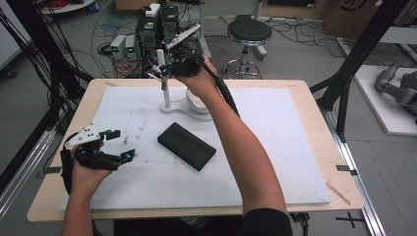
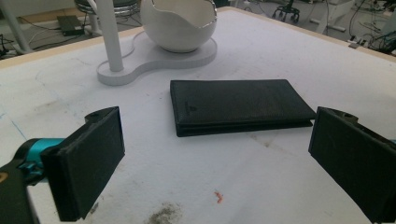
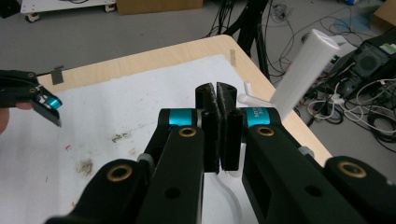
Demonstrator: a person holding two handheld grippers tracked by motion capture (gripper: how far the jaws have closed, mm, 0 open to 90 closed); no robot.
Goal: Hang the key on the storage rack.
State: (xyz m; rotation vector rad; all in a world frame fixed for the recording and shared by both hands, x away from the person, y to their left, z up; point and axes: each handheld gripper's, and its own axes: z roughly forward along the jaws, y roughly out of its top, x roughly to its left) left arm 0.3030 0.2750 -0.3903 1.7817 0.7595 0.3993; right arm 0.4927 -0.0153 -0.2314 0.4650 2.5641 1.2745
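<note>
- My right gripper (image 1: 163, 72) is up at the far edge of the table, pads pressed flat together with nothing between them, sitting right beside the white post (image 1: 164, 81) of the stand.
- That stand's flat white base (image 2: 154, 63) carries the post at one end and a white cracked-egg-looking bowl (image 2: 180, 23) at the other. My right forearm passes over the bowl, so it's tight back there.
- My left gripper (image 1: 115, 145) hovers low near the table's left side, jaws spread wide, nothing in them.
- The black wallet (image 1: 186, 146) lies flat and closed about mid-mat, slanted, well apart from the stand and every edge. In the left gripper view it sits straight ahead between the open pads (image 2: 88, 161), not touched.
- Lots of bare white mat (image 1: 290, 147) to the right of the wallet and on the near side; the wooden table rim (image 1: 322, 113) shows all round it.
- A few dirt smudges (image 2: 163, 215) on the mat just ahead of the left jaws.
</note>
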